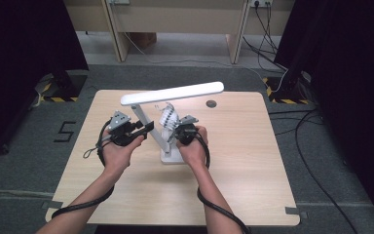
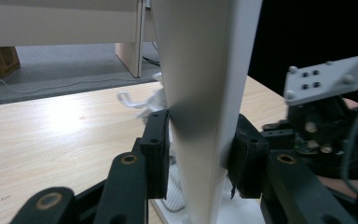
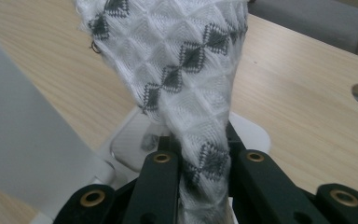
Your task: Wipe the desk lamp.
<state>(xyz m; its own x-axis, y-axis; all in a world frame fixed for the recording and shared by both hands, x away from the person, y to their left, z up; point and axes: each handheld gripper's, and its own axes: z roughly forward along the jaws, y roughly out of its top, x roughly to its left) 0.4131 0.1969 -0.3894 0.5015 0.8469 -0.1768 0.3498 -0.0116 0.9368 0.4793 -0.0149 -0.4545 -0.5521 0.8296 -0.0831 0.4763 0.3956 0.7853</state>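
- The wooden table takes up most of my high view; its pale top has a small round hole near the far edge
- On it I have a white desk lamp: its long flat head lies nearly level above the far half of the table, and its slanted arm runs down to a flat white base near the middle, between my two hands
- My left gripper sits left of the lamp arm, pointing right. In the left gripper view its jaws stand partly closed around the white arm, one black pad pressed on each side, so I have the lamp arm clamped
- My right gripper is just right of the lamp arm, above the base, pointing away from me and up
- In the right gripper view its jaws are pinched tight on a white cloth with a dark diamond pattern; the cloth is bunched narrow between the pads and fans out wider above them
- From above, that cloth stands up from the right gripper, just beside the lamp arm and under the lamp head; I cannot tell whether it touches the arm
- A dark cable trails back from each gripper along my forearms
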